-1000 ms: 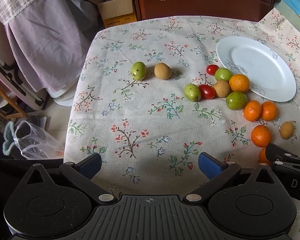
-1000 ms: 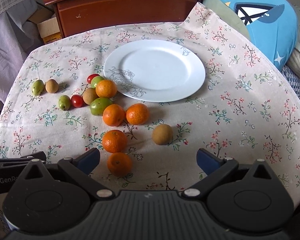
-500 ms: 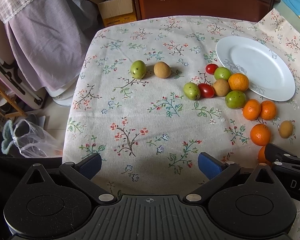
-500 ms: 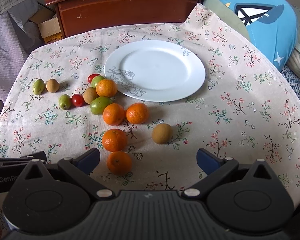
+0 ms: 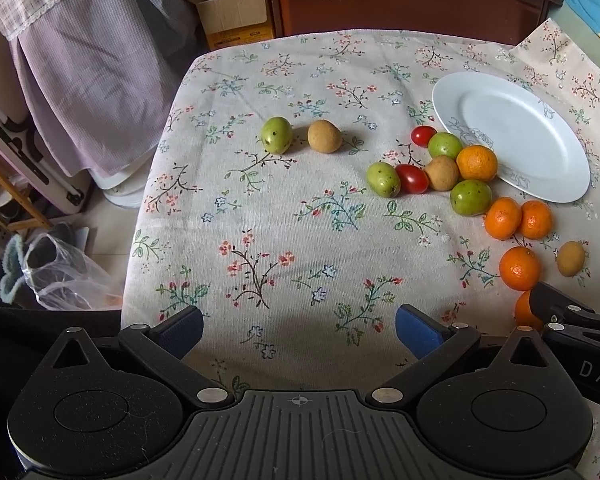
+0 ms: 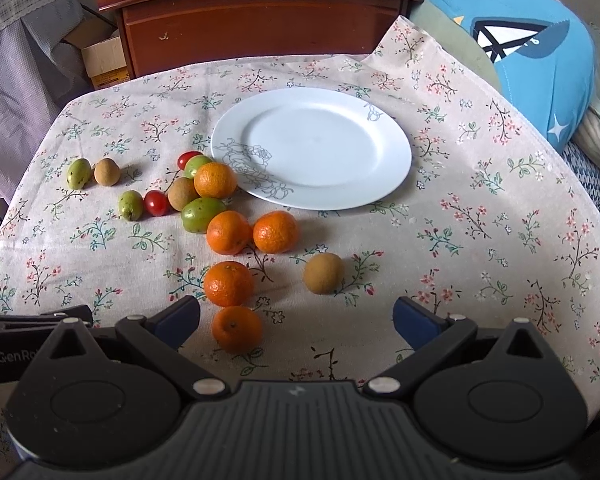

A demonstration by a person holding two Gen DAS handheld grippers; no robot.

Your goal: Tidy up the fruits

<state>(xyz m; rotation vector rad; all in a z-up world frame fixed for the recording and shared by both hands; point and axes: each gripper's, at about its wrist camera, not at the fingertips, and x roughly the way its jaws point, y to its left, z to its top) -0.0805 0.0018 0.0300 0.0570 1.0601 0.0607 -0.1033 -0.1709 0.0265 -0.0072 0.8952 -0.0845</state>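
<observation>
A white plate [image 6: 312,148] lies on the flowered tablecloth [image 6: 460,200]; it also shows in the left wrist view [image 5: 512,136]. Left of it lie several oranges [image 6: 228,232], green fruits [image 6: 202,214], brown fruits [image 6: 323,278] and two red tomatoes [image 6: 156,203]. A green fruit [image 5: 276,135] and a brown fruit [image 5: 324,136] lie apart at the far left. My left gripper [image 5: 298,330] is open and empty over the near cloth. My right gripper [image 6: 296,318] is open and empty, with the nearest orange [image 6: 237,329] between its fingers.
A brown wooden cabinet [image 6: 260,24] stands behind the table. A cardboard box [image 5: 232,16] and hanging lilac cloth [image 5: 88,72] are at the left. A blue cushion [image 6: 540,68] lies at the right. The table's left edge drops to a cluttered floor [image 5: 52,272].
Both grippers have shifted very slightly; the fruit and plate lie where they were. Both grippers stay open.
</observation>
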